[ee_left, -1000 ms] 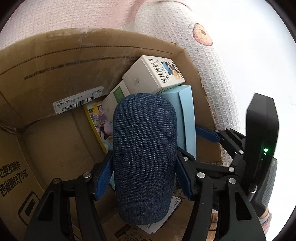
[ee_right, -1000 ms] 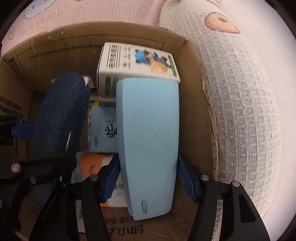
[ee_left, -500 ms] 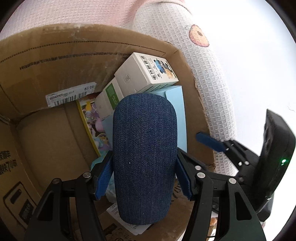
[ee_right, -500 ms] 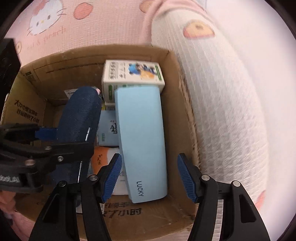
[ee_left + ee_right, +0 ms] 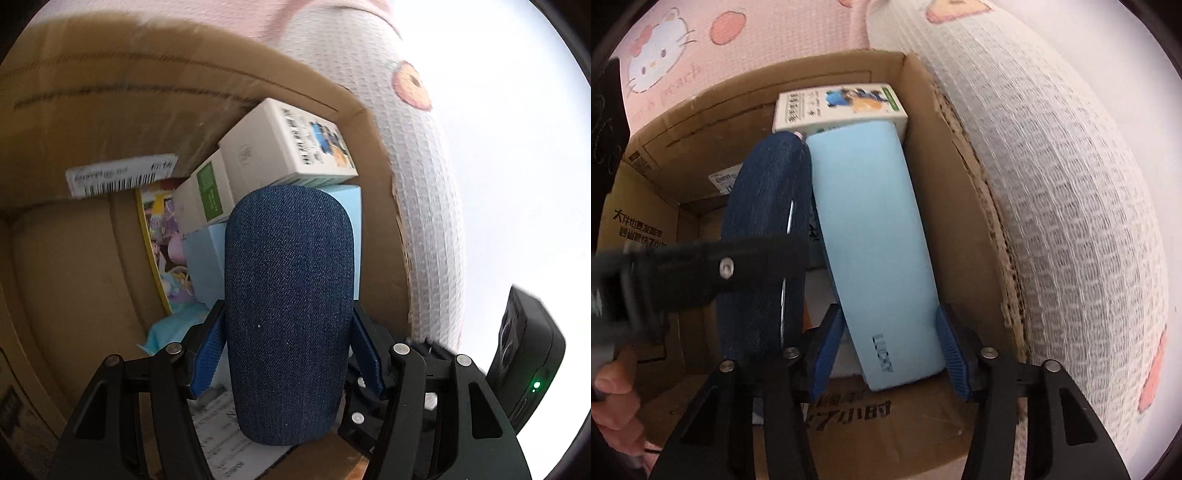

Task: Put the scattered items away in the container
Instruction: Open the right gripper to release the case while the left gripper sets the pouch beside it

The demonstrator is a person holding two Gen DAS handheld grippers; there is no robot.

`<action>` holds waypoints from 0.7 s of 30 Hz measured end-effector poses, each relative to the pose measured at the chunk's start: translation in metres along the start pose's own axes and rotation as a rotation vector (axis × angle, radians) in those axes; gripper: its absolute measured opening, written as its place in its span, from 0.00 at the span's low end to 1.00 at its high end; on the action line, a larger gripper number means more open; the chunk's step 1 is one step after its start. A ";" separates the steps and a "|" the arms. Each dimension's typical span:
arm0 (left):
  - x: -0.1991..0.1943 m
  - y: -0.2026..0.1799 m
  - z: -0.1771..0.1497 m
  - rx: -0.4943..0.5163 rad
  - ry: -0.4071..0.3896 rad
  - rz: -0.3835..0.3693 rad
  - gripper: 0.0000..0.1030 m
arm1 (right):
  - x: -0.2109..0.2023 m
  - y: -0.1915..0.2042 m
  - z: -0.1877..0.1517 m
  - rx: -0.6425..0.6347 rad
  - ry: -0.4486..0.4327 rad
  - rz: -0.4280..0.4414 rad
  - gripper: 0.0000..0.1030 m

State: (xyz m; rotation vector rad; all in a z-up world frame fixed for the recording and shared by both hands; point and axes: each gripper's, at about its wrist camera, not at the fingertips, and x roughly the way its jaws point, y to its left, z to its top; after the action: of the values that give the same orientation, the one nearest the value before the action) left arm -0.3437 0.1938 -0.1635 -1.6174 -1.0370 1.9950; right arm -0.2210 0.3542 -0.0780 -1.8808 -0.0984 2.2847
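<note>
Cardboard walls of the box (image 5: 945,206) hem in everything: its right wall runs just beside the light blue case (image 5: 875,251), and a white waffle-weave cushion (image 5: 1071,229) presses against that wall from outside. The left gripper (image 5: 288,354) pinches the denim case (image 5: 288,306) between its blue pads, holding it above the box's contents and close to the right wall. In the right wrist view the denim case (image 5: 764,251) touches the light blue case along its left edge. The right gripper (image 5: 890,354) stands spread around the near end of the light blue case; a gap shows at the right pad, while the left pad lies close to the case, contact unclear. That case lies in the box, its far end tucked under the white carton (image 5: 838,107) at the back right corner. A second white carton with a green panel (image 5: 203,195) lies just left of it, beside a yellow-edged picture book (image 5: 162,243) standing on edge. Printed paper (image 5: 229,435) covers the box floor near the front edge, and a barcode label (image 5: 118,177) is stuck on the back wall.

Count: two cases, two cartons, one book, one box.
</note>
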 end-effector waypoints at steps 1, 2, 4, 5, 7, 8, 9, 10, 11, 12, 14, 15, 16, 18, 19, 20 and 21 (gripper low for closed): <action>0.001 0.002 -0.001 -0.017 0.002 -0.001 0.65 | 0.000 -0.004 -0.001 0.021 0.034 0.000 0.43; 0.001 0.005 -0.003 -0.045 0.004 -0.011 0.65 | 0.001 -0.008 -0.002 0.052 0.069 0.003 0.43; 0.003 0.012 -0.006 -0.097 0.009 -0.028 0.65 | 0.001 -0.017 -0.003 0.094 0.097 0.022 0.43; 0.004 0.014 -0.006 -0.115 0.003 -0.029 0.65 | 0.000 -0.020 -0.003 0.097 0.104 0.027 0.43; 0.004 0.019 -0.004 -0.155 -0.014 -0.039 0.65 | 0.000 -0.022 -0.005 0.107 0.131 0.021 0.43; 0.003 0.020 -0.002 -0.167 -0.027 -0.049 0.65 | 0.000 -0.022 -0.006 0.103 0.142 0.012 0.42; 0.003 0.020 0.000 -0.168 -0.039 -0.055 0.65 | -0.002 -0.021 -0.007 0.086 0.143 0.002 0.41; 0.002 0.019 0.001 -0.168 -0.050 -0.052 0.65 | -0.004 -0.019 -0.008 0.063 0.132 -0.009 0.41; 0.002 0.018 0.002 -0.164 -0.057 -0.045 0.65 | -0.007 -0.019 -0.010 0.052 0.120 -0.015 0.41; 0.003 0.016 0.002 -0.160 -0.058 -0.041 0.65 | -0.010 -0.022 -0.011 0.060 0.111 -0.010 0.41; 0.005 0.013 0.003 -0.152 -0.060 -0.030 0.65 | -0.019 -0.027 -0.013 0.080 0.086 0.004 0.41; 0.007 0.012 0.004 -0.148 -0.056 -0.028 0.65 | -0.026 -0.028 -0.014 0.083 0.062 -0.004 0.41; 0.008 0.011 0.005 -0.150 -0.051 -0.025 0.65 | -0.036 -0.029 -0.015 0.077 0.028 -0.026 0.41; 0.010 0.009 0.008 -0.152 -0.040 -0.018 0.65 | -0.054 -0.027 -0.017 0.064 -0.030 -0.036 0.41; 0.011 0.008 0.009 -0.151 -0.035 -0.013 0.65 | -0.062 -0.027 -0.018 0.065 -0.061 -0.026 0.41; 0.011 0.007 0.011 -0.152 -0.031 -0.005 0.65 | -0.070 -0.026 -0.019 0.065 -0.092 -0.007 0.41; 0.011 0.006 0.011 -0.154 -0.031 -0.003 0.65 | -0.076 -0.023 -0.019 0.055 -0.117 0.014 0.41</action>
State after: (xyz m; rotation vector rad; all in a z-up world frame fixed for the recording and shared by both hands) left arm -0.3565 0.1941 -0.1745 -1.6653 -1.2311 1.9871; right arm -0.1862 0.3619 -0.0040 -1.7261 -0.0378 2.3805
